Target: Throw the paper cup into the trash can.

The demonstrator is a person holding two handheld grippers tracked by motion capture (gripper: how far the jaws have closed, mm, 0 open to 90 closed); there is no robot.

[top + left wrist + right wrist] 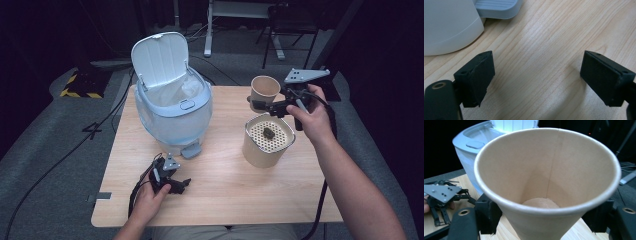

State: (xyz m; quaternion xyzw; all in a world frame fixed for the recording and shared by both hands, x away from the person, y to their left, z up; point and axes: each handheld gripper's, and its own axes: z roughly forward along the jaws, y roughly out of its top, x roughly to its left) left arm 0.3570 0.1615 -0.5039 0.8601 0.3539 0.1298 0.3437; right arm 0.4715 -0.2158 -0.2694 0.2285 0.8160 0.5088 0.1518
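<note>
Count: 1 paper cup (264, 89), 1 kraft tub (268, 140) w/ a perforated white insert and 1 small dark lump (268, 133) on it, 1 pedal bin (172, 102) w/ lid flipped up and a liner inside, 2 grippers. Surface is a light wood-grain table (225, 190) on grey carpet; room beyond is dark — desk legs and a chair at 12 o'clock, a yellow-black striped base at 10 o'clock, cables on the floor. Right gripper (263, 105) at approx 2 o'clock of the table pinches the paper cup low on its wall, jaws pressed on both sides; cup is upright, empty, lifted just behind the tub. In the right gripper view the cup (546, 182) sits between the black jaws. Left gripper (184, 184) at 7 o'clock, near the bin's pedal (496, 7), jaws spread wide — holding nothing, only bare wood between them.
</note>
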